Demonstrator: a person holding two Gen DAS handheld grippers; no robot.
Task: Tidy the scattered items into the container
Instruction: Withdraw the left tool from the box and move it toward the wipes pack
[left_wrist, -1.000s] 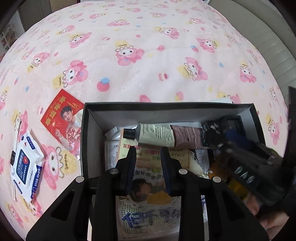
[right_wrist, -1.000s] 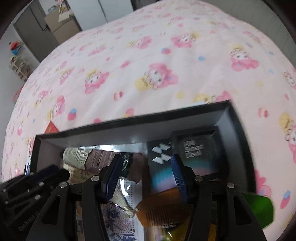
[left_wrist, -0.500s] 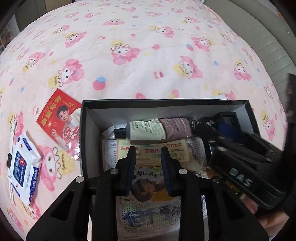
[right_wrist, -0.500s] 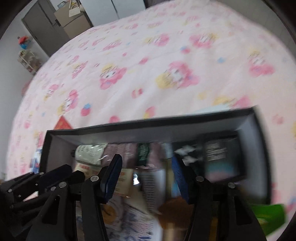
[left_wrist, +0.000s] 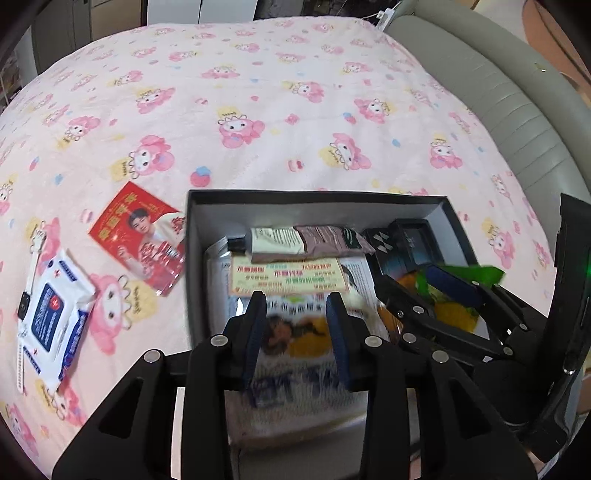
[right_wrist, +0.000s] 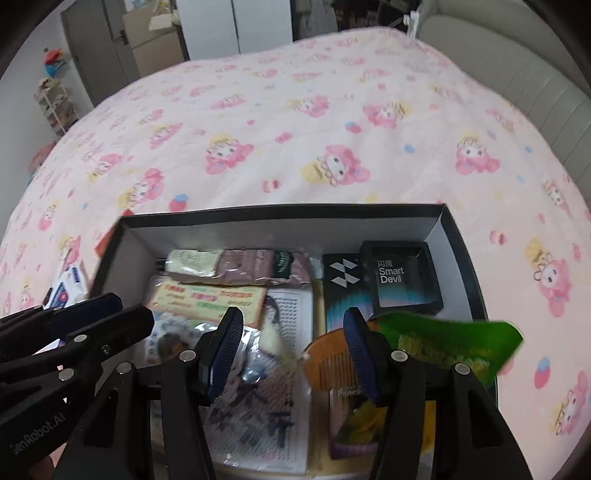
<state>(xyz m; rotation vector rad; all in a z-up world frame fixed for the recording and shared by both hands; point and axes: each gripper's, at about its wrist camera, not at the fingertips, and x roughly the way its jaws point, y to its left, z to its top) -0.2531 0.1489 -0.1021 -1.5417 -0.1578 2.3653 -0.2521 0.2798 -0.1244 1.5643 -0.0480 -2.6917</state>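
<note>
A black box (left_wrist: 317, 195) (right_wrist: 280, 212) sits on the pink bedspread and holds a tube (left_wrist: 306, 240), leaflets, a small black "Smart Devil" box (right_wrist: 400, 275), an orange comb (right_wrist: 334, 363) and a green packet (right_wrist: 450, 341). My left gripper (left_wrist: 295, 306) is open and empty above the box's near part. My right gripper (right_wrist: 291, 325) is open and empty above the box too; it shows at the right of the left wrist view (left_wrist: 443, 291). A red card (left_wrist: 142, 236) and a wet-wipe pack (left_wrist: 53, 314) lie on the bed left of the box.
A thin white strap with a black clip (left_wrist: 27, 291) lies beside the wipes. A grey padded headboard (left_wrist: 498, 92) borders the bed on the right. Cupboards and cardboard boxes (right_wrist: 155, 44) stand beyond the bed's far end.
Both grippers have risen and pulled back from the box, so more of the bed shows. The tube now lies flat in the box. Both stay open.
</note>
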